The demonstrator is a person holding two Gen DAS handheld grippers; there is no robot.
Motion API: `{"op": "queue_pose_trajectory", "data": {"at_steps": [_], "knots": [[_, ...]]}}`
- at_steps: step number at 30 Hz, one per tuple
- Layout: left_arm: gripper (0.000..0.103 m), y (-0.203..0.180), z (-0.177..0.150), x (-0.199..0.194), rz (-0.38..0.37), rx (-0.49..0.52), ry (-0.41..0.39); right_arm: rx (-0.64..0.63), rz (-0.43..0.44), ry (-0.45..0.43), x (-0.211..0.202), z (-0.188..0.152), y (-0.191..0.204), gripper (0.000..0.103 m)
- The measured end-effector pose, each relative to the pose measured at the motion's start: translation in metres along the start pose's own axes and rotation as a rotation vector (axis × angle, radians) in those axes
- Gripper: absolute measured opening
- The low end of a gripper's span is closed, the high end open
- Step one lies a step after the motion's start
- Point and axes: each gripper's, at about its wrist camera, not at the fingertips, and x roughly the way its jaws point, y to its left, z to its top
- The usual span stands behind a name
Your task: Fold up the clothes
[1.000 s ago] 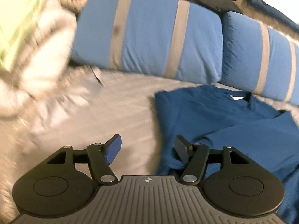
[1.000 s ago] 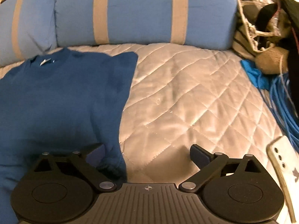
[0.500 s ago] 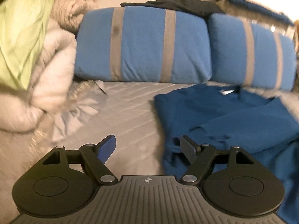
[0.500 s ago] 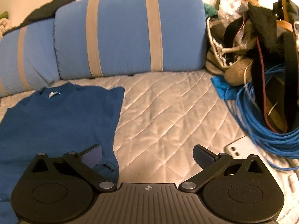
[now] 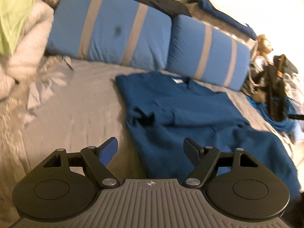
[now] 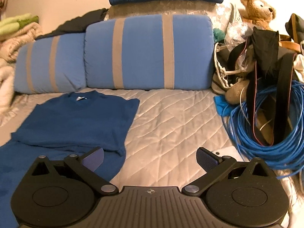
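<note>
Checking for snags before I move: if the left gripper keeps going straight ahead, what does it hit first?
Probably the blue shirt lying ahead of the open left gripper; depth is unclear.

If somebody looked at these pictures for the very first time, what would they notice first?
Probably the big dark blue shirt spread on the quilted bed, with both sides folded in. Behind it sit two bright blue pillows with tan stripes. On the right is a messy pile with a coiled blue cable and a teddy bear on top. Both tongs, left and right, are open and empty.
</note>
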Motion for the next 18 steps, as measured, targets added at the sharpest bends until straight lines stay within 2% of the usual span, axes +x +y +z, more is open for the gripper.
{"op": "queue_pose_trajectory", "data": {"at_steps": [3, 7, 11, 15, 18], "knots": [[0.076, 0.008, -0.018, -0.005, -0.025, -0.041, 0.034, 0.000, 0.000, -0.002, -0.012, -0.007, -0.004, 0.103], [0.075, 0.024, -0.041, -0.006, -0.073, -0.168, 0.080, 0.021, -0.004, -0.002, -0.023, -0.015, -0.009, 0.103], [0.075, 0.046, -0.066, -0.004, -0.228, -0.369, 0.094, 0.048, -0.007, 0.014, -0.023, -0.024, -0.011, 0.103], [0.071, 0.055, -0.086, 0.003, -0.340, -0.463, 0.114, 0.076, 0.004, 0.029, -0.022, -0.031, -0.013, 0.103], [0.064, 0.058, -0.099, 0.009, -0.447, -0.531, 0.131, 0.083, 0.009, 0.036, -0.021, -0.034, -0.012, 0.103]]}}
